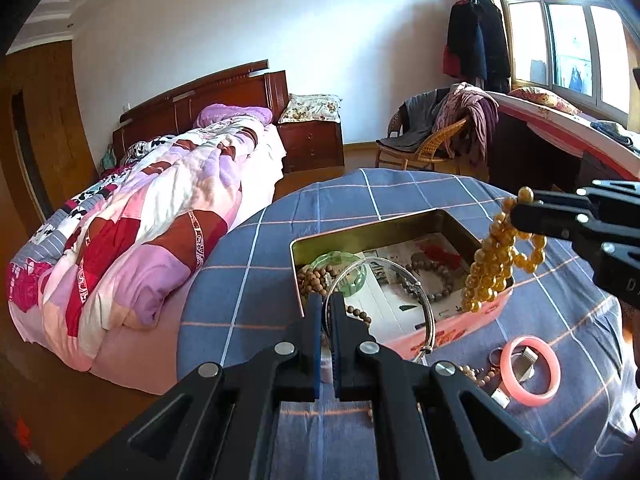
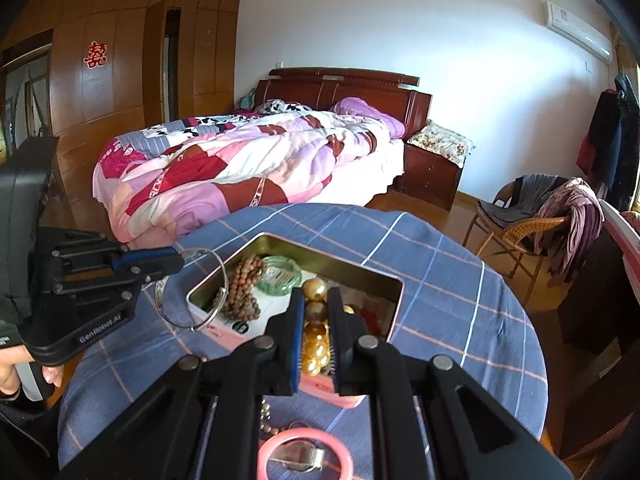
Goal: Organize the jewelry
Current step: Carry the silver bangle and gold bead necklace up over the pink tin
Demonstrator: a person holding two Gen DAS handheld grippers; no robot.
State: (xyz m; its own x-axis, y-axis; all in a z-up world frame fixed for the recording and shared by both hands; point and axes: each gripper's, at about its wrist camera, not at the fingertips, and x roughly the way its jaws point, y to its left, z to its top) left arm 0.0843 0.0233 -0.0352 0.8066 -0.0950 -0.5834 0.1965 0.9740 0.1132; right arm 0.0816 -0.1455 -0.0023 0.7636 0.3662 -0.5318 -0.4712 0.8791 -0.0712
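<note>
An open pink tin box (image 1: pixel 472 322) (image 2: pixel 394 280) sits on the blue checked tablecloth. Inside lie a green glass bangle (image 1: pixel 360 270) (image 2: pixel 280 276) and brown wooden bead strings (image 1: pixel 310 278) (image 2: pixel 242 292). My left gripper (image 1: pixel 327 300) (image 2: pixel 182 258) is shut on a thin silver bangle (image 1: pixel 420 292) (image 2: pixel 218 288), held over the box's near-left edge. My right gripper (image 2: pixel 314 300) (image 1: pixel 516 216) is shut on an amber bead bracelet (image 1: pixel 490 264) (image 2: pixel 316 334), which hangs above the box's right side.
A pink bangle (image 1: pixel 532 364) (image 2: pixel 304 458), a ring, a metal clip and pale beads lie on the cloth (image 1: pixel 280 240) in front of the box. A bed (image 1: pixel 140 220) stands left, a wicker chair (image 1: pixel 424 148) and a desk at the back right.
</note>
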